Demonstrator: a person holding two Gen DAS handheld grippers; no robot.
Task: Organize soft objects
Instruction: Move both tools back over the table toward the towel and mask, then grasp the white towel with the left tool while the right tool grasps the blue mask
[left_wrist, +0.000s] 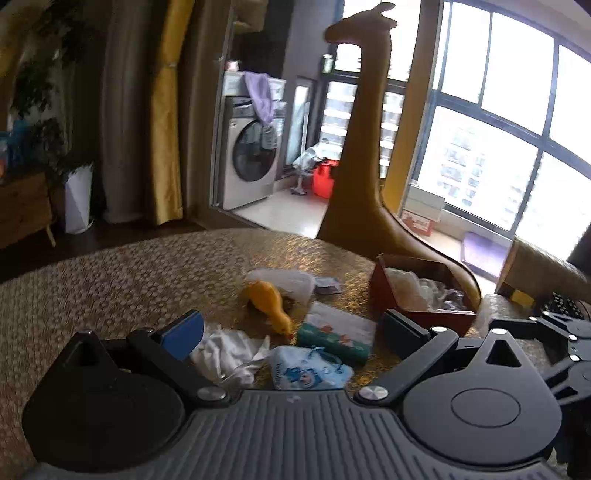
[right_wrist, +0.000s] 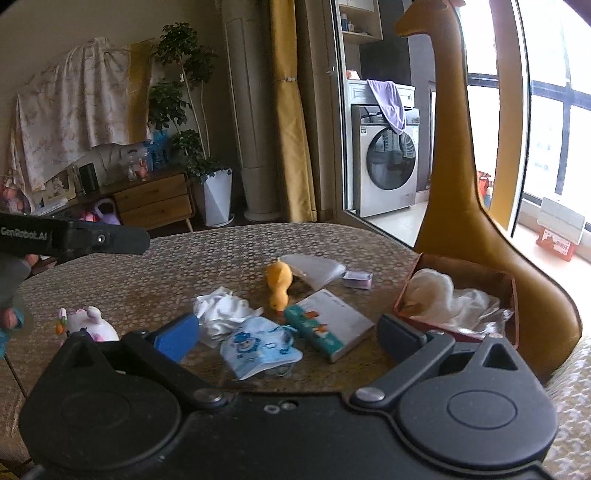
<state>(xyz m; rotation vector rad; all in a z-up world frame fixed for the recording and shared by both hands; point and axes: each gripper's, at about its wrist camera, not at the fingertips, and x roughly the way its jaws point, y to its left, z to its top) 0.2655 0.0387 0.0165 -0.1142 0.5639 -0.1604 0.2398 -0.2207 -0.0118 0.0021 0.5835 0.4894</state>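
Observation:
Soft items lie scattered on the patterned tabletop (right_wrist: 184, 258): a yellow plush duck (right_wrist: 279, 282), a crumpled white cloth (right_wrist: 221, 308), a blue-and-white soft pack (right_wrist: 258, 347) and a pink-and-white plush toy (right_wrist: 90, 323) at the left. A red-brown box (right_wrist: 461, 264) at the right holds white soft things. My right gripper (right_wrist: 288, 336) stands open just short of the blue pack, with nothing between its pads. In the left wrist view, my left gripper (left_wrist: 291, 334) is open wide above the white cloth (left_wrist: 229, 350), the blue pack (left_wrist: 306, 369) and the duck (left_wrist: 267, 299), pressing on none of them.
A book (right_wrist: 336, 317) with a green pack (right_wrist: 314, 332) on it lies beside the duck. Behind are a clear plastic bag (right_wrist: 314, 269) and a small purple packet (right_wrist: 356, 279). A tall tan giraffe figure (right_wrist: 450, 147) stands behind the box. The left tool's black body (right_wrist: 74, 236) juts in at the left.

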